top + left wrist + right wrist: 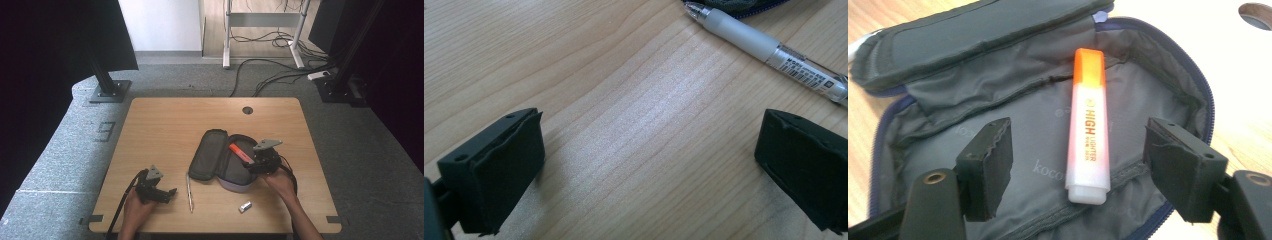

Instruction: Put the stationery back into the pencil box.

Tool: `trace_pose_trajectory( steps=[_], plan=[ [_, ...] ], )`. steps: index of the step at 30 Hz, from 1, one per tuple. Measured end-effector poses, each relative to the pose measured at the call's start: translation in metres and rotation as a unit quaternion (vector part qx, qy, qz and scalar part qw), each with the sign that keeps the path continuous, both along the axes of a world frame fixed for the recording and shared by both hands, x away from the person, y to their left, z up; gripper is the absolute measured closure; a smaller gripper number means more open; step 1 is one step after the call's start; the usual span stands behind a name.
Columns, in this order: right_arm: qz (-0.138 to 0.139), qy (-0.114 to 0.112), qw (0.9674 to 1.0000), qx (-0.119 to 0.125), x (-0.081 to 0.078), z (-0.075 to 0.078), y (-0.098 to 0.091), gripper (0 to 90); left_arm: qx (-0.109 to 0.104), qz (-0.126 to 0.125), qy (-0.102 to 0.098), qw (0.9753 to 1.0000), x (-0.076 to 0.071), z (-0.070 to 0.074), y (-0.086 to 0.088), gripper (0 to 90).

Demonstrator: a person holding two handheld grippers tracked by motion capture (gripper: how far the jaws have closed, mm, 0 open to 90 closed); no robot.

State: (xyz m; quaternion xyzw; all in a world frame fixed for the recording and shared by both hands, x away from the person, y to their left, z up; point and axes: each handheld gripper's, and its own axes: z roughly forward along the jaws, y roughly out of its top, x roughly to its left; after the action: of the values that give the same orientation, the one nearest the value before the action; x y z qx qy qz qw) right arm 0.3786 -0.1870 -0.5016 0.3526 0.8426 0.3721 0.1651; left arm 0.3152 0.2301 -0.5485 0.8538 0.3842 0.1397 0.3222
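Wooden table point(165, 120) seen from above, w/ a person's forearms coming in at the near edge. Near left: left gripper point(170, 192) lies low on the bare wood, jaws spread wide, nothing btwn them. Just right of it, a white pen point(189, 192) lies on the table, running near to far; in the left gripper view the pen point(769, 50) sits beyond the jaws, not touching them. Near right of centre: a small white cap-like item point(244, 206) on the wood, too small to tell what it is. Further back, centre: grey pencil case point(210, 155) unzipped, lid flopped open to the left. Right gripper point(254, 161) hovers at the case's right side. Its jaws are apart, w/ an orange highlighter point(1089, 135) lying btwn them on the case lining point(1013, 105); pads point(990, 165) stand clear of it on both sides, so no grip. Far edge of the table: a round cable hole point(247, 110).
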Motion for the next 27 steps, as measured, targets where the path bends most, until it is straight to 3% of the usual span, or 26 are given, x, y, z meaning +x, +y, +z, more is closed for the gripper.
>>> trace_pose_trajectory(
  steps=[14, 27],
  plan=[
    [0.011, 0.006, 0.9998, 0.016, -0.015, 0.008, -0.007, 17.2, 0.0, 0.0, 0.0, 1.0, 0.0, 0.0, 0.0, 0.0],
    [0.015, 0.004, 0.9997, 0.02, -0.033, 0.01, -0.016, 14.1, 0.0, 0.0, 0.0, 1.0, 0.0, 0.0, 0.0, 0.0]
  ],
)
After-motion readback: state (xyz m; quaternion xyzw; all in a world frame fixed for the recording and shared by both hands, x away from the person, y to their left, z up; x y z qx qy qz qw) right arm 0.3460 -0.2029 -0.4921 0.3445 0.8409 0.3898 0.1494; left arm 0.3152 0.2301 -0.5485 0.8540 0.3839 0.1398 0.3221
